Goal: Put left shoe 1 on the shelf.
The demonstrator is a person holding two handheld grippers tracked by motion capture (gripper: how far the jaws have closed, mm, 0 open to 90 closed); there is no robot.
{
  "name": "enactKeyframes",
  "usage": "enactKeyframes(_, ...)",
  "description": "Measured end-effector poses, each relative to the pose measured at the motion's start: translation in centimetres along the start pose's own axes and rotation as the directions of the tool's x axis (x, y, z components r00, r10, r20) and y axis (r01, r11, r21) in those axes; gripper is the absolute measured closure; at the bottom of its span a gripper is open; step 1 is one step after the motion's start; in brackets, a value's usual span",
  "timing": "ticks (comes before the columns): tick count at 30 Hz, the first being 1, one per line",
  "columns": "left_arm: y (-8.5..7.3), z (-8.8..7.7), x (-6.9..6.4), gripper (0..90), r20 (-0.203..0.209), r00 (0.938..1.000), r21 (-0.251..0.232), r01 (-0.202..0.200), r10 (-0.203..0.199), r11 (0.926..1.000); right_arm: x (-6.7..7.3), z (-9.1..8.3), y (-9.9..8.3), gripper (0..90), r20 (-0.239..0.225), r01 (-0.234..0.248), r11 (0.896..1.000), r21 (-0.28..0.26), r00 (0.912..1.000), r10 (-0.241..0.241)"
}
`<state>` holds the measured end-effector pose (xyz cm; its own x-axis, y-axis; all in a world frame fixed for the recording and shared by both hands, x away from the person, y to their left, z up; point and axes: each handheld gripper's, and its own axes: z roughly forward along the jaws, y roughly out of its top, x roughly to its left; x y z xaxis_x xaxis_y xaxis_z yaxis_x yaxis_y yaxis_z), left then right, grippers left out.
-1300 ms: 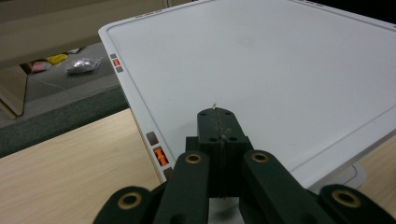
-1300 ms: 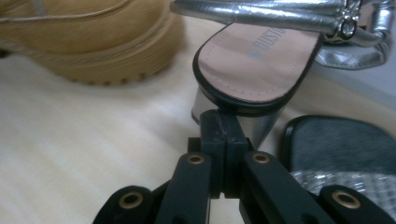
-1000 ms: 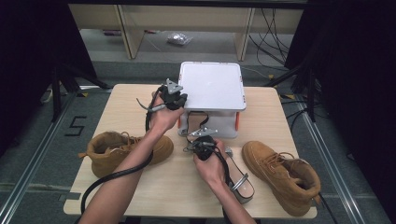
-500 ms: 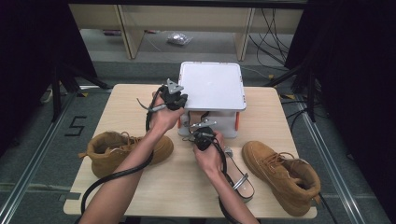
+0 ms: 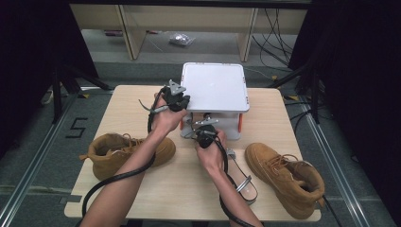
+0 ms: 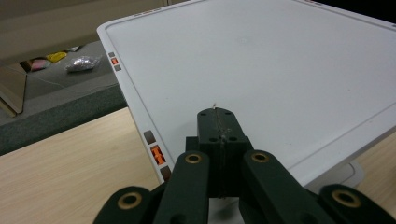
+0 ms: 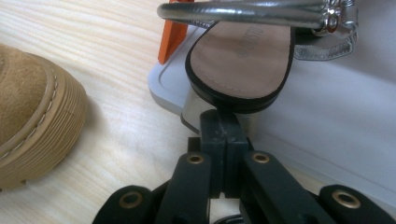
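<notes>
Right now, silver sandal (image 7: 243,60) heel toward the closed right gripper (image 7: 223,122), lengthwise away; left gripper (image 6: 219,127) closed, empty.

your tongs (image 6: 219,126): black, brass-coloured rivets
your box lid (image 5: 215,87): white, orange marks on the edge
your sandal (image 7: 243,51): silver straps, tan insole, black rim
your boots (image 5: 288,177): tan suede
your table (image 5: 118,101): pale wood grain
</notes>
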<state>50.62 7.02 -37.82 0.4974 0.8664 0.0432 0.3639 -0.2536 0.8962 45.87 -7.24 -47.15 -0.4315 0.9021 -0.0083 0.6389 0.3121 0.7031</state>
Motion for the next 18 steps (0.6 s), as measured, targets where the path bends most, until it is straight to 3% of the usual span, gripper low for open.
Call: enactKeyframes(18, 0.1, 0.0, 0.0, 89.9, 0.004, 1.0, 0.003, 0.008, -0.008, 1.0, -0.2, 1.2, 0.2, 90.0, 0.005, -0.029, 1.0, 0.0, 0.9996, 0.029)
